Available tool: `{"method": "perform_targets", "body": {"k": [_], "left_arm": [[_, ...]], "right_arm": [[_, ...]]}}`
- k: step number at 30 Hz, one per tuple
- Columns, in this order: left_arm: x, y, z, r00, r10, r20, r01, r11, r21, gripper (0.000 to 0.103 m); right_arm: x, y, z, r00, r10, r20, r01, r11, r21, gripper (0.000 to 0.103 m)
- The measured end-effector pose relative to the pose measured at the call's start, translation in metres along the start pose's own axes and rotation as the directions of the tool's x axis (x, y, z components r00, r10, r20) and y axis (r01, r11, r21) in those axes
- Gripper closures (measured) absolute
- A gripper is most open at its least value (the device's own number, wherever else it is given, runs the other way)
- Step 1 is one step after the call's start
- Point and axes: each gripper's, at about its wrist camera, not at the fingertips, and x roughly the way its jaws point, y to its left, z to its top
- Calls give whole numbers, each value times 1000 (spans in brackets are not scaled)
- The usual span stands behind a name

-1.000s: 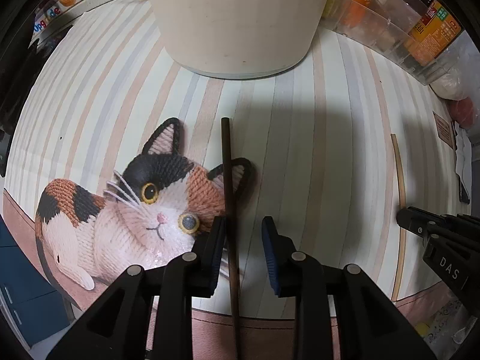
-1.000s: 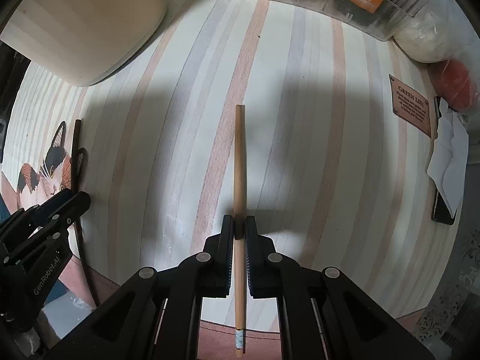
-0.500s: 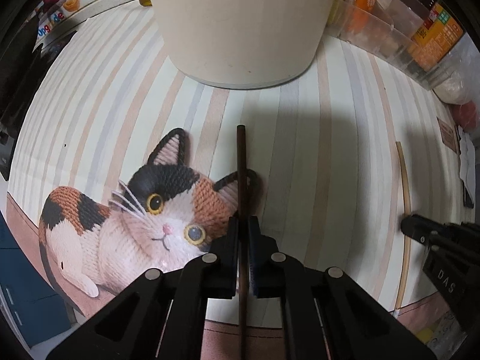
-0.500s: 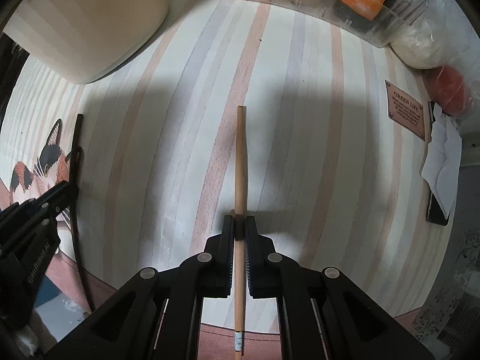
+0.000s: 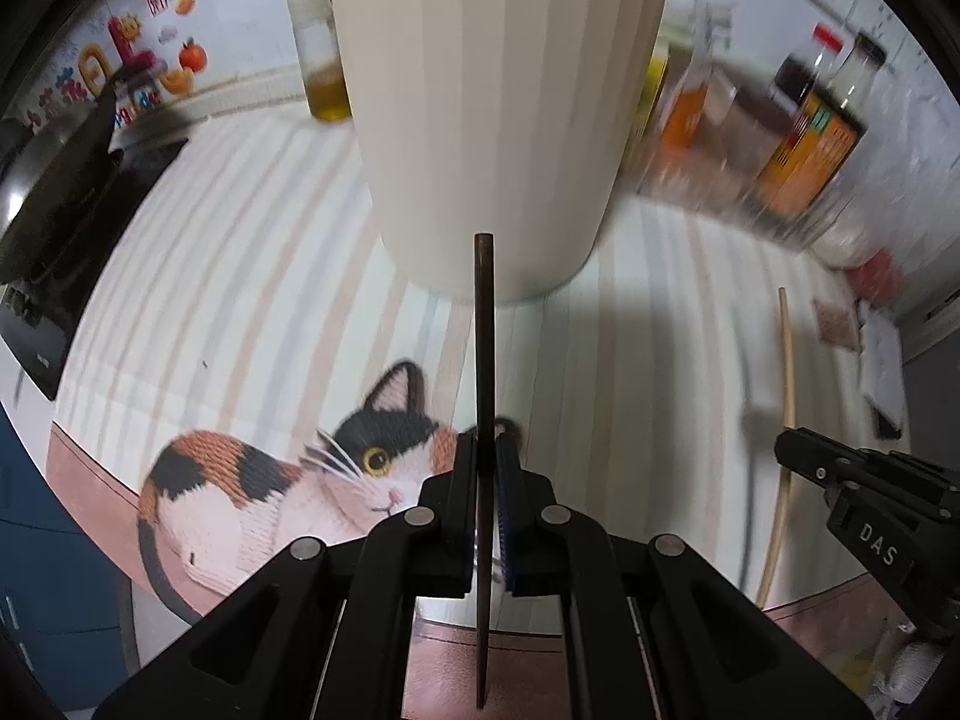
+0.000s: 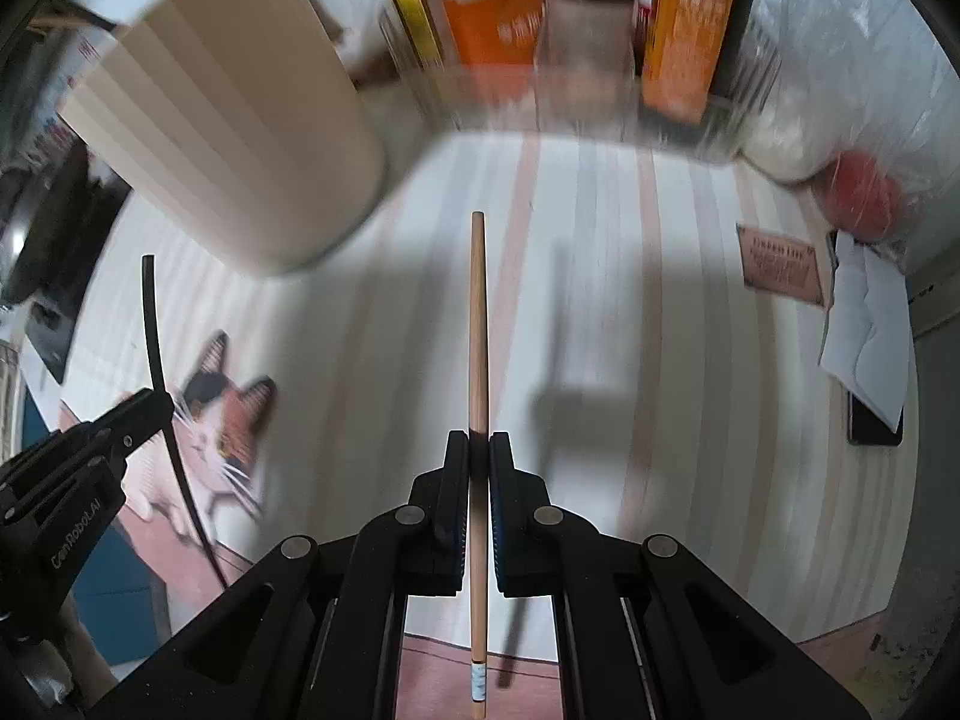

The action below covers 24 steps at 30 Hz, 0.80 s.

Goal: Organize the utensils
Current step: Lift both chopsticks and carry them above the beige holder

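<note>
We are gripping a dark chopstick point(image 5: 483, 360) in the left claw point(image 5: 486, 468) and a light chopstick point(image 6: 477, 324) in the right claw point(image 6: 478, 468); neither is reaching the cream holder point(image 5: 498, 120) yet.

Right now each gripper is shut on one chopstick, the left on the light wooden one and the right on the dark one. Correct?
No, the colours are swapped. The left wrist view shows the left gripper shut on the dark chopstick; the right wrist view shows the right gripper shut on the light wooden chopstick.
</note>
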Motion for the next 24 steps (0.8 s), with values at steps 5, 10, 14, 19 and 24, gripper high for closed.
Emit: {"method": "perform_targets", "body": {"k": [5,10,14,19,24], "left_arm": [[-37,12,10,996,-40,78,42,999,-22,100],[-82,22,32,979,-71,190,80,996,-42,100],[-123,30,56,952,-95,292,115,992,-53,100],[-170,36,84,909,-122,399,152,987,-43,100],[-214,41,111,861,-158,483,199,979,-34,103]], "right_arm": [[-31,6,12,995,50,83,-52,998,24,97],[-72,16,42,973,114,201,-123,992,33,97],[-115,31,70,938,167,303,-177,984,6,97],[-163,50,109,885,220,410,-217,975,-54,97],[-200,62,151,829,256,497,-251,965,-79,97]]}}
